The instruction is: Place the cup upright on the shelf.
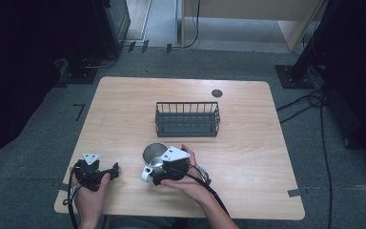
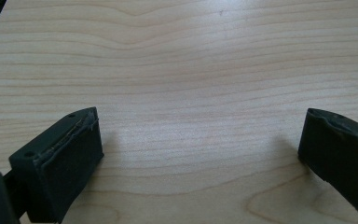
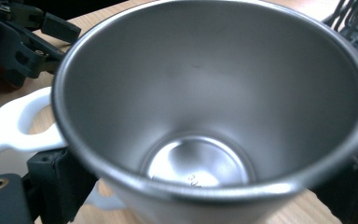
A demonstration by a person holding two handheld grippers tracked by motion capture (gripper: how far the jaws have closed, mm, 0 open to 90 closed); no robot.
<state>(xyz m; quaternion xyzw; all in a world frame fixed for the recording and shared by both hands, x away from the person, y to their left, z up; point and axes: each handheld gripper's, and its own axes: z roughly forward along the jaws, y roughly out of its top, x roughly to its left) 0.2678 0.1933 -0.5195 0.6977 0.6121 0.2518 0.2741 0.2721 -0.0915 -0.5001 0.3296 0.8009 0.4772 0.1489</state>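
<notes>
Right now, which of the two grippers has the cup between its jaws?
The right gripper: the metal cup sits between its jaws. The left gripper has only bare table between its wide-open jaws.

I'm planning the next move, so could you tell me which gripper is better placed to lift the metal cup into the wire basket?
Right gripper: its jaws flank the cup. The left gripper stands open, farther from the basket.

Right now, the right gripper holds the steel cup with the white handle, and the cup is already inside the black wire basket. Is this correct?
Not quite. The right gripper does hold the steel cup, but the cup is not inside the black wire basket. It is in front of the basket, on the person's side, as the high view shows.
</notes>
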